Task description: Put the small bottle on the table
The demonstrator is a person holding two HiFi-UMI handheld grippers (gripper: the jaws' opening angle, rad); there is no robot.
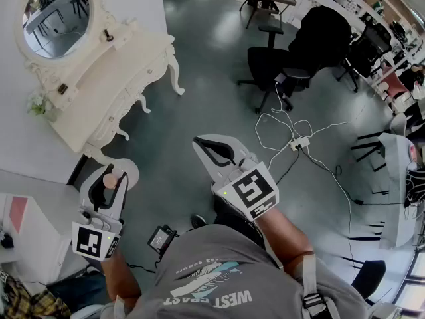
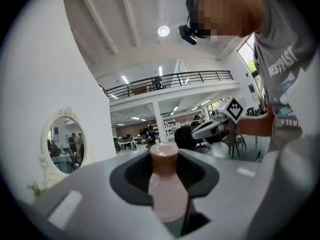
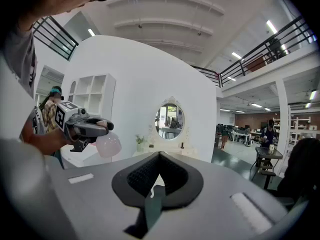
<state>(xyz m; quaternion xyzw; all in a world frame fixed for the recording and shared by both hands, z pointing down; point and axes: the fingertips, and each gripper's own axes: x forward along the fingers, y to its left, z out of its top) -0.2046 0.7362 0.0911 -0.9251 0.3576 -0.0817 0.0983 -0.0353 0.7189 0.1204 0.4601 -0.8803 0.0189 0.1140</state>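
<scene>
A small pale pink bottle (image 2: 167,196) with a brownish cap (image 1: 109,179) stands between the jaws of my left gripper (image 1: 110,173), which is shut on it. In the right gripper view the bottle's round body (image 3: 108,144) hangs below that gripper (image 3: 102,129). My right gripper (image 1: 200,142) is held in front of the person's chest over the floor, shut with nothing in it, its tips meeting (image 3: 159,156). The white ornate dressing table (image 1: 126,72) with an oval mirror (image 1: 56,8) stands at the upper left, ahead of the left gripper and apart from it.
A small plant (image 1: 38,104) sits at the table's left end. Black office chairs (image 1: 275,68) and white cables with a power strip (image 1: 299,142) lie on the grey floor to the right. A white cabinet (image 1: 26,221) is at the left edge.
</scene>
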